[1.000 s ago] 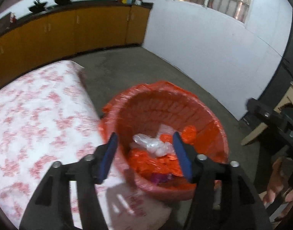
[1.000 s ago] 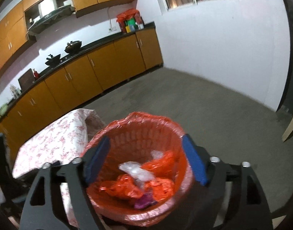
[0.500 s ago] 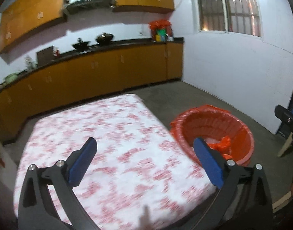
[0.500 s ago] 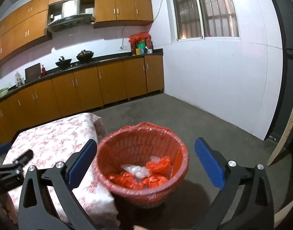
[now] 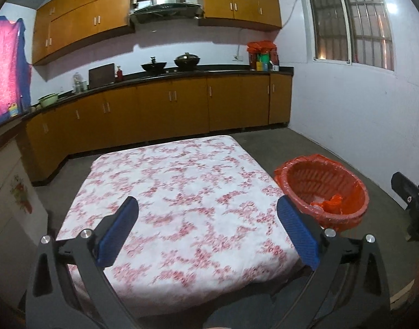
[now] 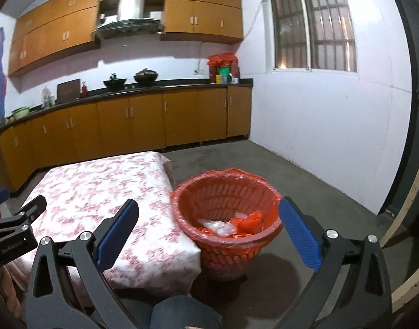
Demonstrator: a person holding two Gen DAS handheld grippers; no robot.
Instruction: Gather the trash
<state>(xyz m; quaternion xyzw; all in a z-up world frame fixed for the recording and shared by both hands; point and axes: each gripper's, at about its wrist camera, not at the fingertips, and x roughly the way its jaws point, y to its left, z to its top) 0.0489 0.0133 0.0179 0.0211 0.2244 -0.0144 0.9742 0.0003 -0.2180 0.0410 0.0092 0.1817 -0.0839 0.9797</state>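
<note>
- The low table under a white cloth with red flowers (image 5: 182, 205) has its long side running away toward the orange kitchen cabinets (image 5: 168, 109).
- The round red plastic basket with a red bag liner (image 6: 225, 213) stands upright on the floor, touching the table's right edge, mouth up; crumpled red and clear wrappers (image 6: 228, 224) lie inside.
- The left gripper (image 5: 208, 229) hangs over the table, jaws spread wide, nothing between them.
- The right gripper (image 6: 208, 230), also released and empty, frames the basket.
- No writing is readable.

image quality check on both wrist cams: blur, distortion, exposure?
Left wrist: tablecloth pattern smears toward the near edge, cabinets bow from fisheye, dark corners. Right wrist: similar bowing, window glows warm along its top, bin reasonably sharp, near tablecloth soft. Both: dim indoor light, tongs in focus.
</note>
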